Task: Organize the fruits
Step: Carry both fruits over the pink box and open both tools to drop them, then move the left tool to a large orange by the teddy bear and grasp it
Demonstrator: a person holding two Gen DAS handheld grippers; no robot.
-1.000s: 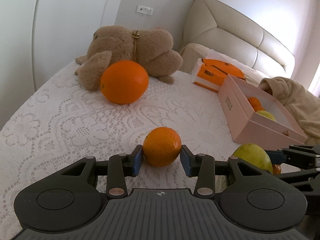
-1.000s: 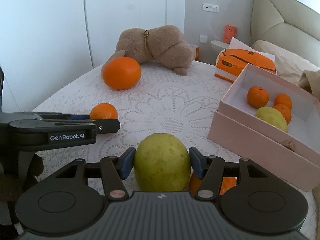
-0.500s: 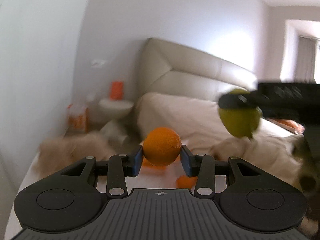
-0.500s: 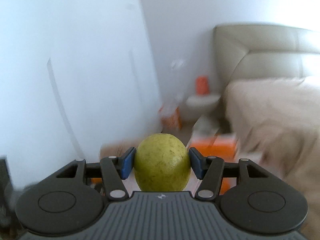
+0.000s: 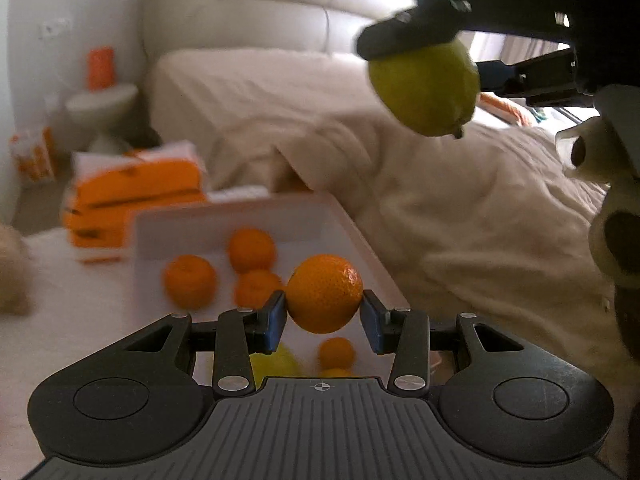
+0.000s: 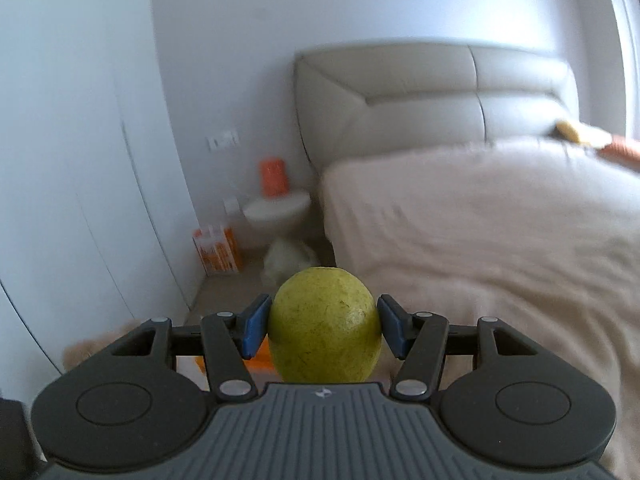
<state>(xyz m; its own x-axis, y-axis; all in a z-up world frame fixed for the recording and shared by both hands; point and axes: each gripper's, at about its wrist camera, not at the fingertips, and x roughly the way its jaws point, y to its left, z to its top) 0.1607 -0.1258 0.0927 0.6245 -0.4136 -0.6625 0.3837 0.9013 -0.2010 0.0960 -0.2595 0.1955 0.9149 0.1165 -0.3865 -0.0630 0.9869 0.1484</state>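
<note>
Left gripper (image 5: 323,318): fingers clenched on a small orange (image 5: 324,293), held in the air over the open box (image 5: 256,208), toward its right wall.

Right gripper (image 6: 323,330): fingers clenched on a green-yellow pear-like fruit (image 6: 324,326), raised above the bed (image 6: 500,220).

Left wrist view only: box interior with three oranges (image 5: 190,281) near its far wall, one more small orange (image 5: 336,353) and a yellow-green fruit (image 5: 276,362) nearer, partly hidden by the gripper; orange package (image 5: 132,196) just beyond the box's far left corner; rumpled blanket (image 5: 460,208) along the box's right edge.

Right wrist view only: headboard (image 6: 432,92), round side table (image 6: 278,208) bearing an orange item (image 6: 274,176), wall at left.

Open room: box floor bare at centre beneath the held orange.
</note>
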